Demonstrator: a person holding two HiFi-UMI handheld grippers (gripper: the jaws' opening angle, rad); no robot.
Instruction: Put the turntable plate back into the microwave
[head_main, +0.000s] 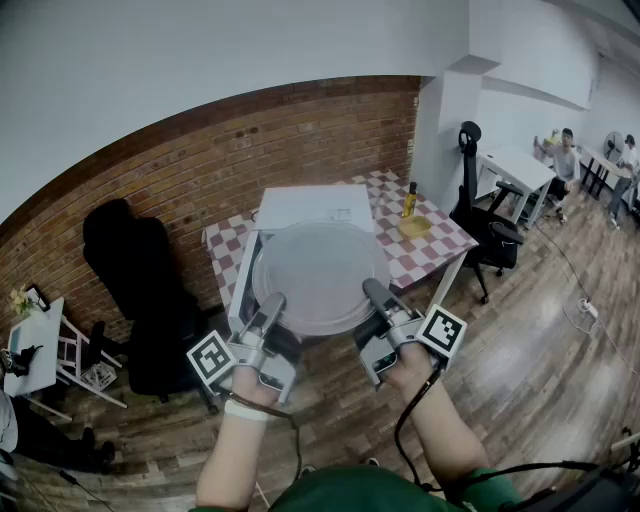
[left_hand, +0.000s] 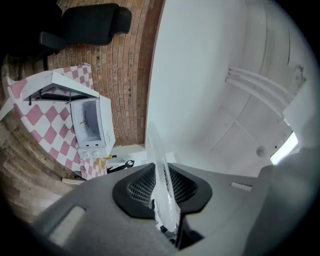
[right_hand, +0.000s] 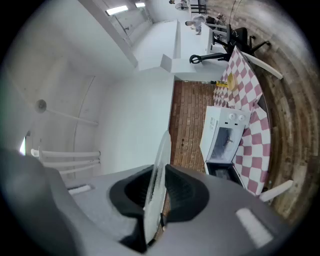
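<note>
The round glass turntable plate (head_main: 320, 272) hangs level in the air in front of the white microwave (head_main: 312, 207). My left gripper (head_main: 272, 304) is shut on its near left rim and my right gripper (head_main: 374, 292) on its near right rim. In the left gripper view the plate (left_hand: 161, 162) shows edge-on, pinched between the pads of the left gripper (left_hand: 163, 194). The right gripper view has the plate (right_hand: 160, 165) clamped edge-on in the right gripper (right_hand: 156, 196). The microwave (left_hand: 91, 125) (right_hand: 225, 136) has its door open, and the bare cavity with its centre hub is visible.
The microwave stands on a red-and-white checkered table (head_main: 425, 250), which also carries an oil bottle (head_main: 409, 199) and a yellow bowl (head_main: 414, 226). Black office chairs stand to the left (head_main: 130, 270) and right (head_main: 487, 220). A brick wall runs behind. People sit at far desks.
</note>
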